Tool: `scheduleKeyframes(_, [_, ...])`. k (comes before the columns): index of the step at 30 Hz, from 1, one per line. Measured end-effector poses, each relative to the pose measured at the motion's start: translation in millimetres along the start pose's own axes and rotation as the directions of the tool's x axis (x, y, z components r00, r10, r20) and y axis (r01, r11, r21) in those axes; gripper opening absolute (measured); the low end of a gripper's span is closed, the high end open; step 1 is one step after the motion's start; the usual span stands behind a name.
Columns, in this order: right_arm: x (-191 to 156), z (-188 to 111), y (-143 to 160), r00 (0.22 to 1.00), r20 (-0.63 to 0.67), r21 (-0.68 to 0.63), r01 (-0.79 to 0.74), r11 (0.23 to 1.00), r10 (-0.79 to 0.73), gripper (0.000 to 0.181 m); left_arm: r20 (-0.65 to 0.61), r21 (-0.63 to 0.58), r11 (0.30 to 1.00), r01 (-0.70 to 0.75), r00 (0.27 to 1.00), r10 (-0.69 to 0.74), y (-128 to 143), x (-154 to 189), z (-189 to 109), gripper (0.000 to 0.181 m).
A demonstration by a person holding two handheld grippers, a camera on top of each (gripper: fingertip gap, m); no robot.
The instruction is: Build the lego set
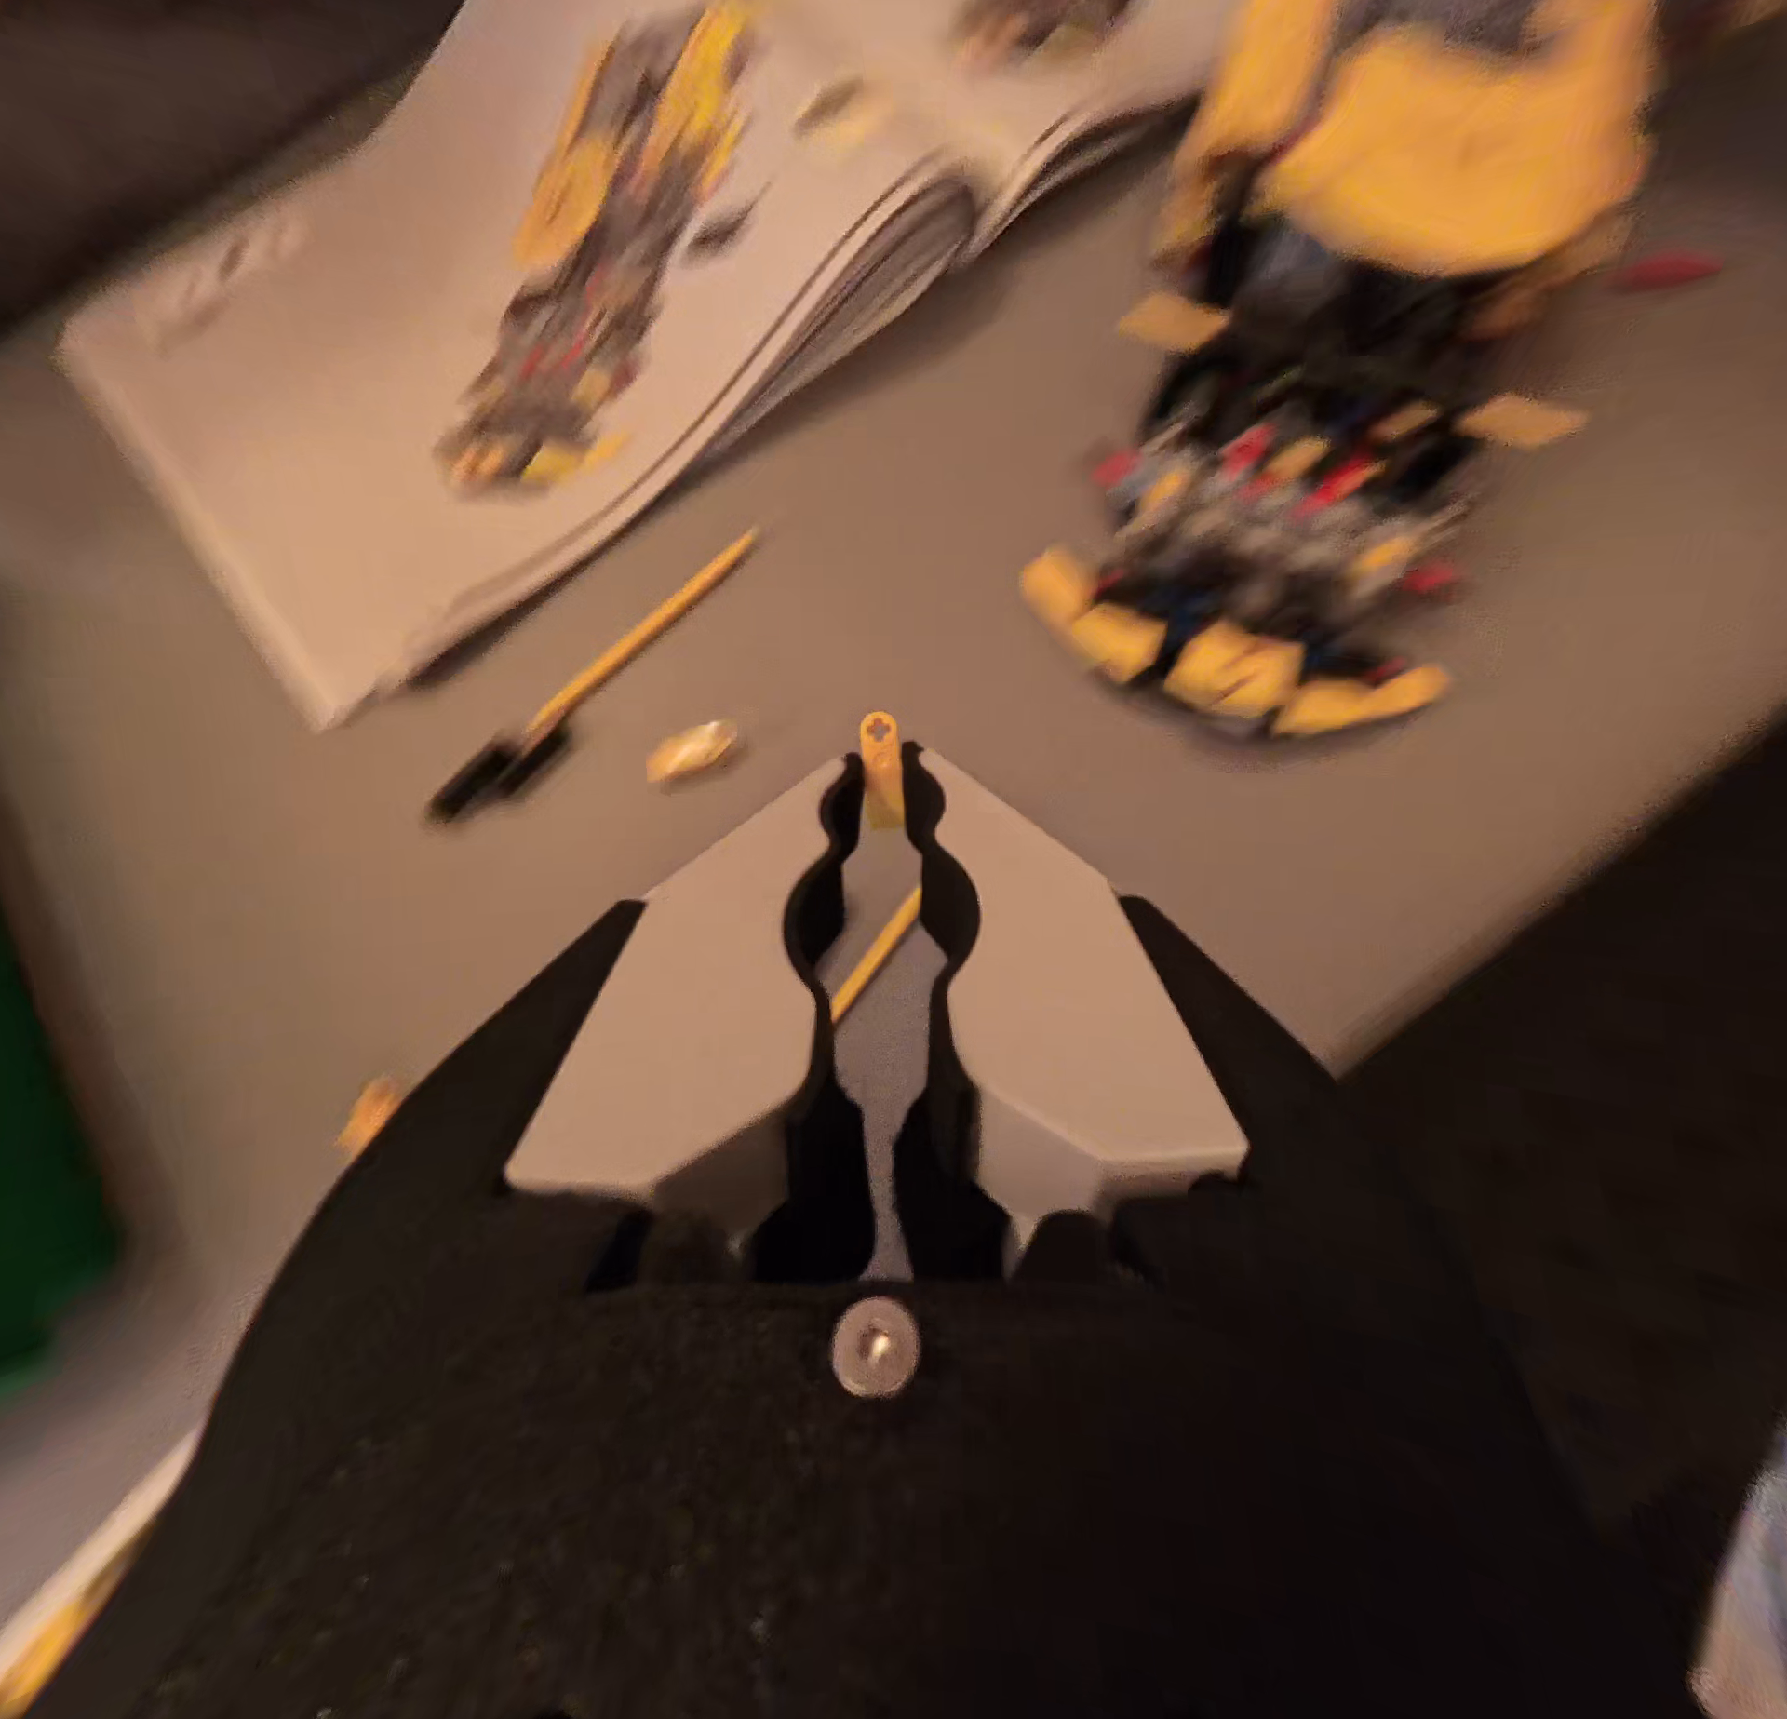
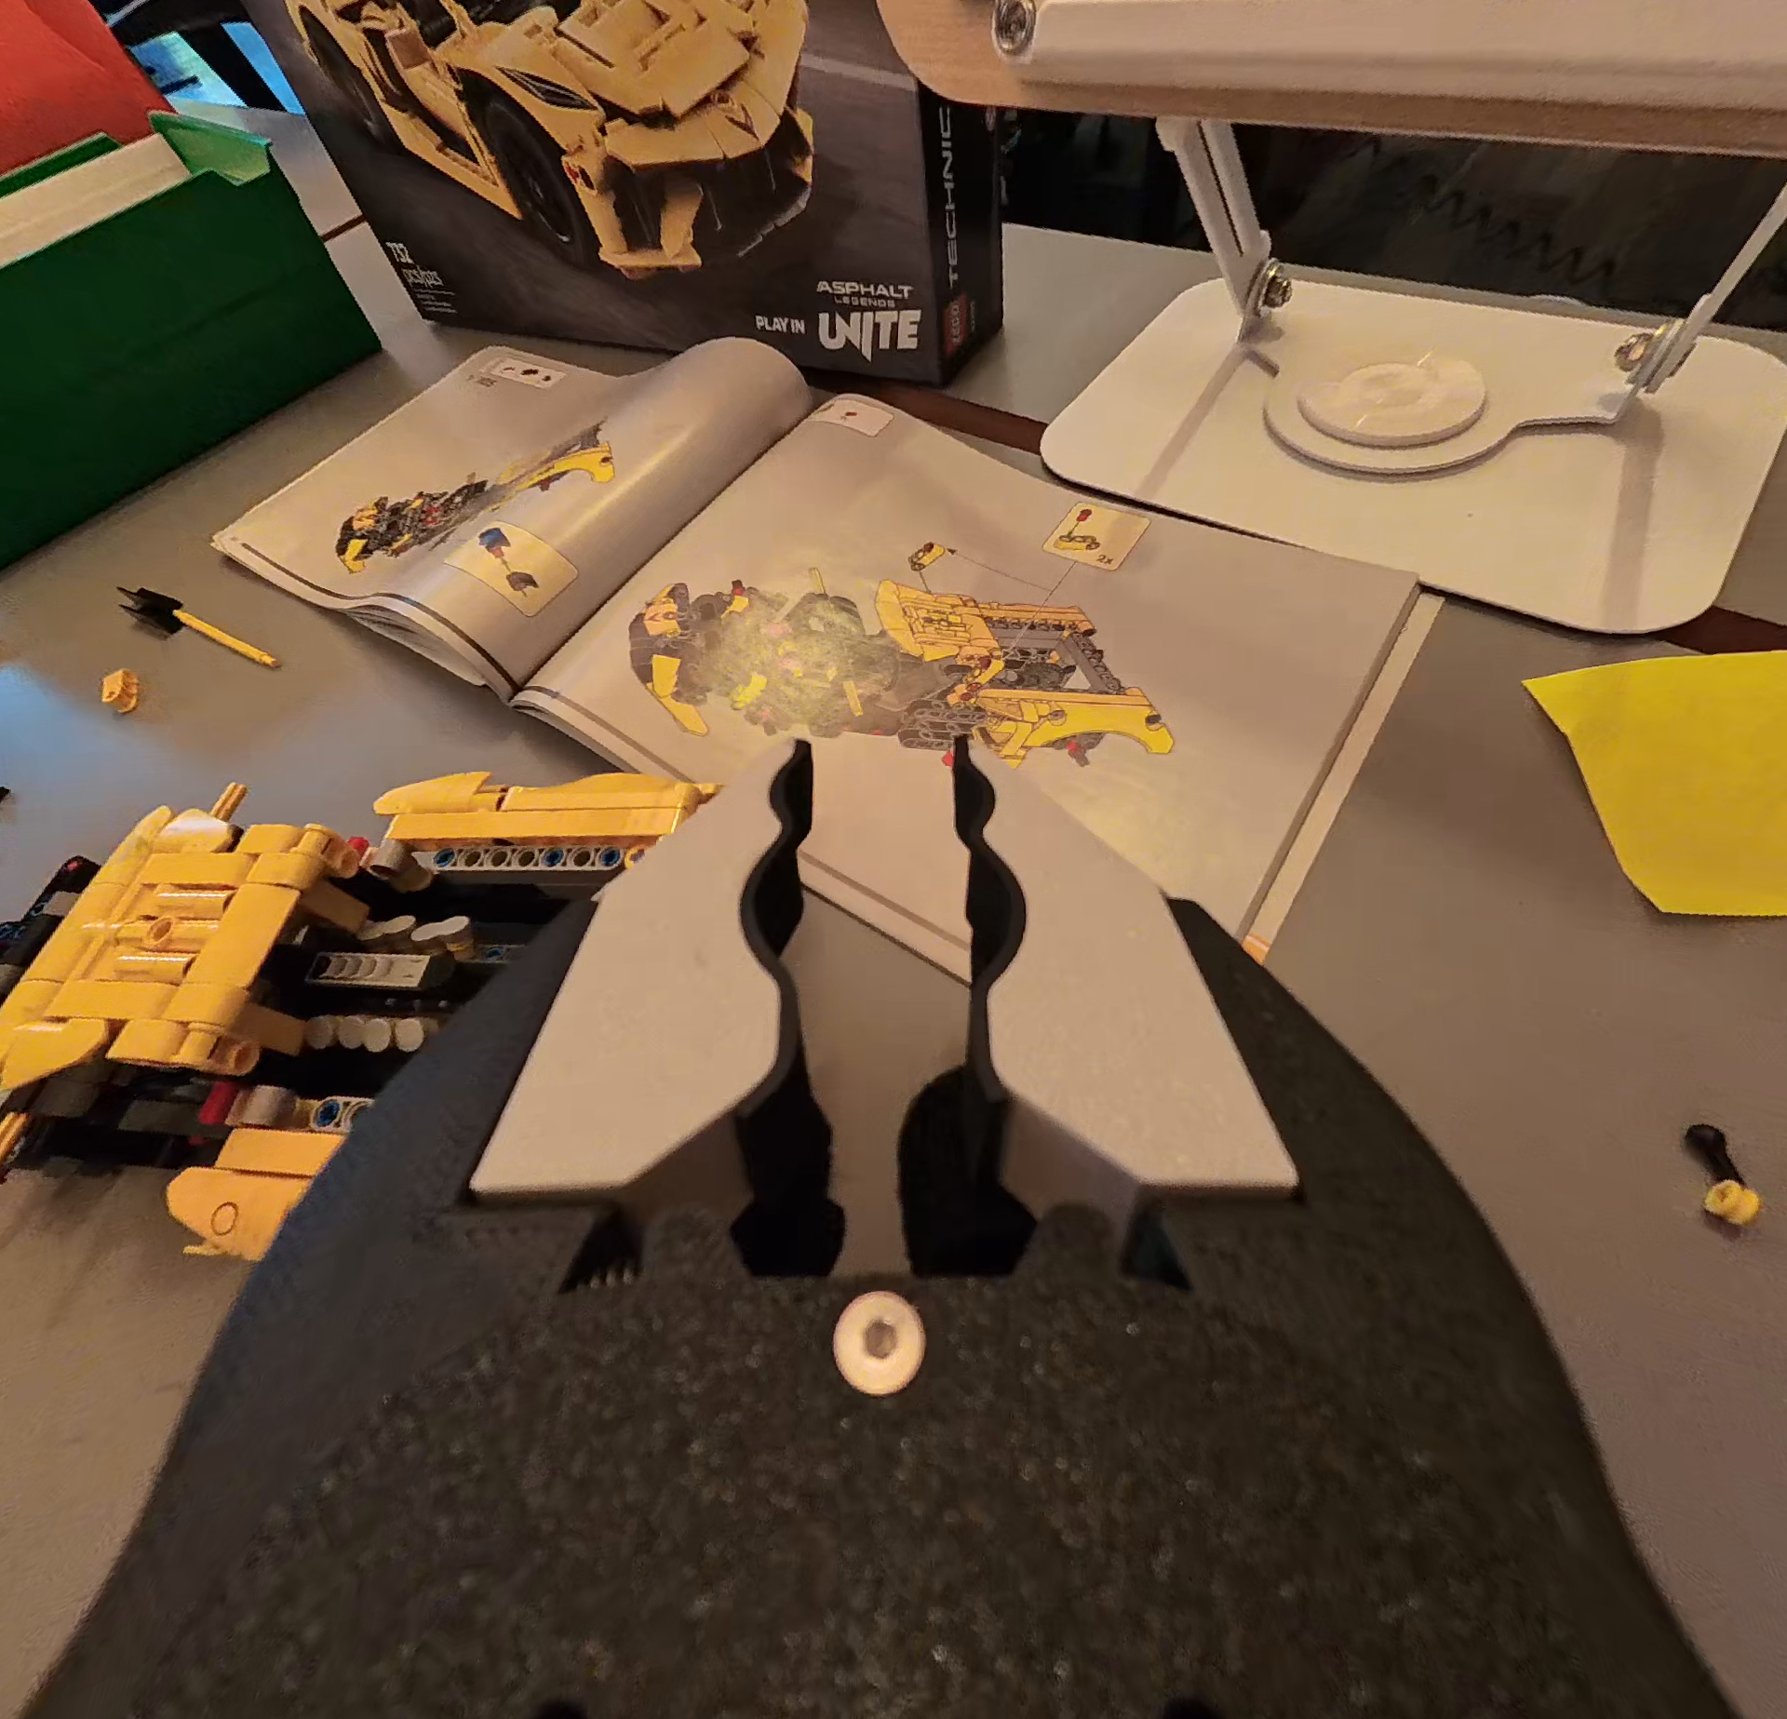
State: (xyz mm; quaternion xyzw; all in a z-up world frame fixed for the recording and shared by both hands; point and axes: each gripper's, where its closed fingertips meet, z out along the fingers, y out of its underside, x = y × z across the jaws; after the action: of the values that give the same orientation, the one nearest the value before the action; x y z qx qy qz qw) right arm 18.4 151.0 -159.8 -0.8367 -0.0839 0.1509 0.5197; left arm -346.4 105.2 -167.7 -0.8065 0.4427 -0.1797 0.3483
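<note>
Nearest the left wrist camera, the left gripper [image 1: 882, 764] has its grey fingers drawn nearly together at the tips, pinching a small yellow lego piece [image 1: 882, 766] that stands upright between them, its rounded end with a cross-shaped hole poking above the fingertips. Most of this view is smeared with blur. Beyond the tips, on the grey table [image 1: 870, 532], lie a yellow axle with a black end piece [image 1: 590, 677], a small pale yellow part [image 1: 692, 750] just beside it, and a second yellow rod [image 1: 875, 955] seen through the gap between the fingers. The open instruction booklet [image 1: 406, 396] lies up and to the left, and the partly built yellow and black lego car [image 1: 1334, 396] up and to the right.

The right gripper [image 2: 875, 764] hangs over the lower edge of the booklet [image 2: 967, 609] with its fingers set narrowly apart and nothing between them. The car [image 2: 193, 957] lies to its left on the table [image 2: 1450, 1044], its yellow body panels uppermost (a row of small grey cylinders shows along its near side). Farther left sit the axle with the black end [image 2: 193, 621] and a small yellow connector [image 2: 120, 688]. Behind the booklet stands the set's box [image 2: 677, 174], with a green box [image 2: 145, 338] to its left and a white stand [image 2: 1402, 454] to its right. A yellow sheet [image 2: 1692, 773] lies at the right edge, and nearer the camera a black pin with a yellow bush [image 2: 1719, 1179].
</note>
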Motion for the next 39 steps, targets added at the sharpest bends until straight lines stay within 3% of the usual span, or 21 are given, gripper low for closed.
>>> scheduleKeyframes(4, [-1.4,1.1,1.6,1.000,0.008,-0.007,-0.007,1.000,0.007,0.028,-0.326,0.174,0.982,-0.073,0.937,0.127,-67.7,139.3,16.8,0.007])
scheduleKeyframes(6, [-1.4,1.8,2.7,1.000,0.008,-0.010,-0.006,1.000,0.006,0.028,-0.451,0.187,0.978,-0.092,0.876,0.169,-74.7,210.1,34.8,0.007])
scheduleKeyframes(8, [-1.3,3.0,4.5,1.000,0.012,-0.016,-0.010,1.000,0.010,0.028,-0.472,0.135,0.983,-0.128,0.863,0.177,-69.4,250.9,65.8,0.007])
scheduleKeyframes(10, [-1.2,4.0,6.1,1.000,0.016,-0.023,-0.016,1.000,0.016,0.027,-0.450,0.058,0.987,-0.152,0.878,0.162,-63.5,267.7,96.2,0.007])
scheduleKeyframes(13, [-1.2,4.7,7.1,1.000,0.022,-0.024,-0.022,0.999,0.022,0.027,-0.385,0.024,0.981,-0.195,0.903,0.189,-64.6,267.5,118.3,0.007])
scheduleKeyframes(18, [-5.0,5.9,6.8,0.999,0.042,-0.025,-0.034,0.999,0.035,0.027,-0.323,-0.046,0.963,-0.264,0.916,0.236,-54.1,258.3,136.1,0.008])
scheduleKeyframes(25, [-6.5,4.5,6.1,0.999,0.043,-0.025,-0.029,0.999,0.030,0.026,-0.305,-0.033,0.965,-0.259,0.923,0.237,-52.0,258.4,137.4,0.015])
scheduleKeyframes(26, [-5.9,4.1,6.1,0.999,0.043,-0.025,-0.031,0.999,0.032,0.026,-0.308,-0.019,0.971,-0.240,0.925,0.222,-54.6,257.3,132.4,0.026])
scheduleKeyframes(29, [-3.4,2.3,5.9,0.999,0.039,-0.023,-0.037,0.999,0.038,0.026,-0.358,0.149,0.981,-0.127,0.918,0.173,-82.2,242.2,85.9,0.029])
scheduleKeyframes(32, [-2.3,-0.2,3.0,0.998,0.044,-0.009,-0.053,0.999,0.054,0.026,-0.262,0.301,0.946,-0.120,0.943,0.204,-89.2,158.2,30.8,0.028])
scheduleKeyframes(34, [-3.5,-0.5,1.6,0.996,0.053,-0.003,-0.064,0.998,0.065,0.026,-0.178,0.264,0.945,-0.193,0.953,0.245,-66.9,83.5,12.2,0.028])
scheduleKeyframes(36, [-6.1,0.4,1.4,0.996,0.064,-0.004,-0.067,0.998,0.067,0.026,-0.124,0.135,0.952,-0.274,0.949,0.291,-35.8,15.0,11.8,0.028])
scheduleKeyframes(39, [-7.2,2.5,4.5,0.997,0.061,-0.017,-0.053,0.998,0.054,0.026,-0.148,0.018,0.914,-0.406,0.902,0.404,-6.7,-35.4,24.4,0.029])
